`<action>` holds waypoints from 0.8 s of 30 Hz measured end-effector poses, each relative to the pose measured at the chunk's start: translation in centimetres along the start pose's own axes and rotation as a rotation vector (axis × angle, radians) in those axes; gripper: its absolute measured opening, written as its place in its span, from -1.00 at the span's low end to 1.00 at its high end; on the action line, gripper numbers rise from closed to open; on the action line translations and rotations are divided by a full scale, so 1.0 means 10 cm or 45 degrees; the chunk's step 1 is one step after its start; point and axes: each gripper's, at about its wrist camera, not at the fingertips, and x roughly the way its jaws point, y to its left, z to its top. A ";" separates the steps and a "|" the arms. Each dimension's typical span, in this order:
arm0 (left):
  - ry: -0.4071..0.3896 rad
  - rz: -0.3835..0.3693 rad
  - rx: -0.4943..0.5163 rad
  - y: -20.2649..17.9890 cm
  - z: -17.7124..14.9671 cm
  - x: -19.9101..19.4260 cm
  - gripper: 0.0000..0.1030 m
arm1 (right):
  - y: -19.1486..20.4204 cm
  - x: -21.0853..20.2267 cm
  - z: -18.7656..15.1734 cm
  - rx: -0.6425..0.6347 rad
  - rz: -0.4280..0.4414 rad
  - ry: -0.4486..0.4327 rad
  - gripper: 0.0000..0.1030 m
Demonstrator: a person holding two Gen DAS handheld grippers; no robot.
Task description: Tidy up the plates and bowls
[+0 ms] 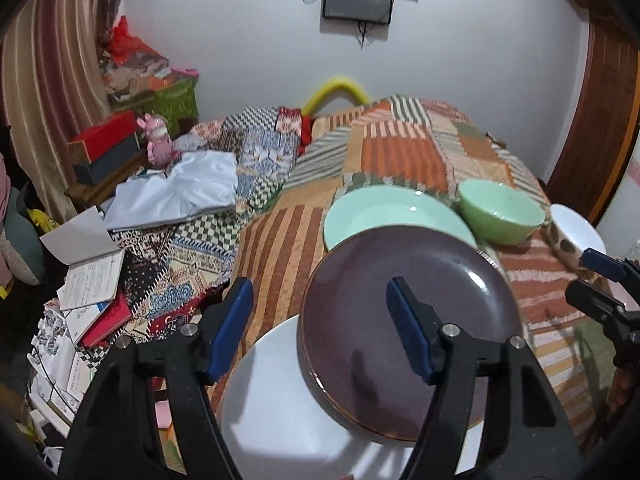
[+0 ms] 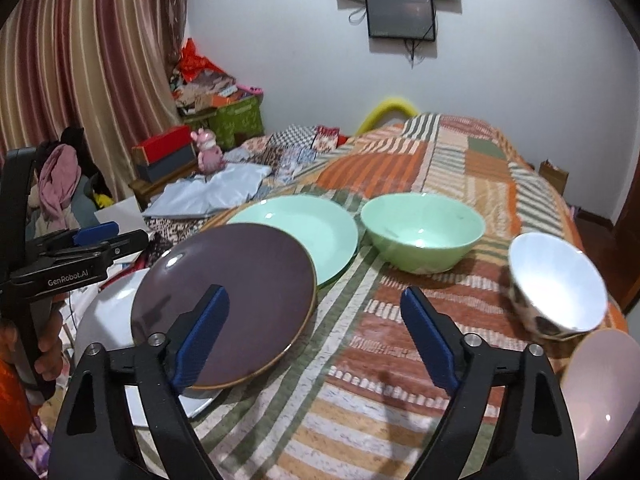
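Observation:
A dark brown plate [image 1: 440, 272] [image 2: 240, 272] lies tilted on a white plate [image 1: 272, 400] [image 2: 108, 312] on the quilted bed. Behind it lies a mint green plate [image 1: 380, 212] [image 2: 312, 220], then a green bowl [image 1: 500, 208] [image 2: 420, 232]. To the right, a white bowl [image 2: 560, 280] with a patterned outside leans beside a pale pink dish [image 2: 600, 380]. My left gripper [image 1: 320, 286] is open, astride the brown plate's left rim without touching it. My right gripper [image 2: 314, 294] is open over the bedspread just right of that plate, holding nothing.
The striped patchwork quilt [image 2: 400, 380] covers the bed. Off its left side lie a white bag [image 1: 180, 192], open books [image 1: 92, 280], a pink figurine [image 1: 158, 142] and stacked boxes [image 1: 104, 148]. A striped curtain [image 2: 88, 72] hangs at the left.

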 end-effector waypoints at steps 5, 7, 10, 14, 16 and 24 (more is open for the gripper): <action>0.097 -0.024 -0.008 0.11 -0.01 0.23 0.16 | -0.02 0.24 0.00 0.028 0.051 0.094 0.33; 0.132 -0.012 0.000 0.13 -0.02 0.31 0.09 | -0.02 0.32 -0.01 0.053 0.089 0.137 0.24; 0.163 -0.025 0.004 0.16 -0.03 0.36 0.06 | -0.03 0.38 -0.05 0.070 0.103 0.176 0.11; 0.206 -0.062 0.021 0.14 -0.05 0.42 -0.07 | -0.04 0.43 -0.08 0.081 0.131 0.215 0.00; 0.225 -0.068 0.035 0.12 -0.06 0.45 -0.19 | -0.02 0.47 -0.10 0.074 0.144 0.233 -0.15; 0.313 -0.128 0.028 0.10 -0.04 0.57 -0.48 | 0.01 0.59 -0.14 0.064 0.184 0.307 -0.39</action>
